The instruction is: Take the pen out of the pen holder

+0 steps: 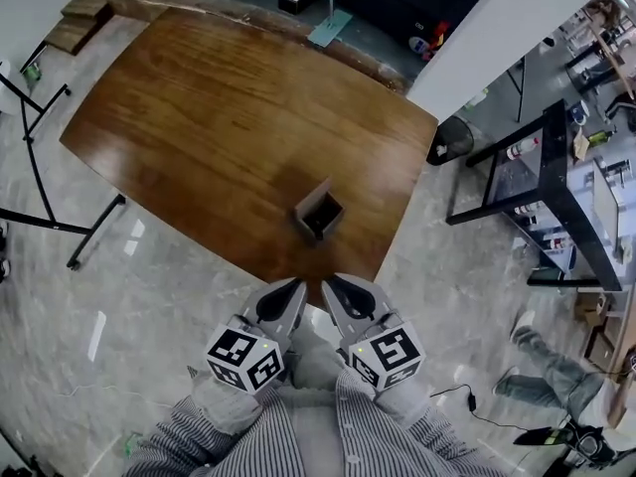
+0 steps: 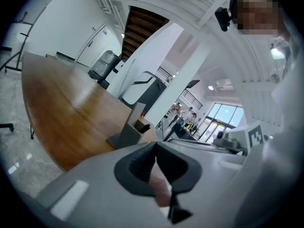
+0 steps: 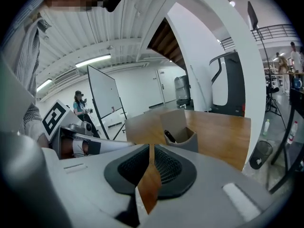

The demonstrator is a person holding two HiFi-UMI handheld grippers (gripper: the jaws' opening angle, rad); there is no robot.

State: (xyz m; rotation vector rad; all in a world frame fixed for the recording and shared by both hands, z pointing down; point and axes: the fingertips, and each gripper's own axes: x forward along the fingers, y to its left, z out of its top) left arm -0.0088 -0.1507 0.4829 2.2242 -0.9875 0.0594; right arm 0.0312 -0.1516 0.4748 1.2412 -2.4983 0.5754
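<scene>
Left gripper [image 2: 155, 146] shut, right gripper [image 3: 151, 148] ajar, both empty; black pen [image 3: 169, 137] in grey holder [image 3: 188, 144].

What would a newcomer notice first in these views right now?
The big brown wooden table fills the head view, with a small square pen holder near its closest edge and a dark pen leaning inside. Just short of it, the left gripper and right gripper point at it side by side, both empty.
</scene>
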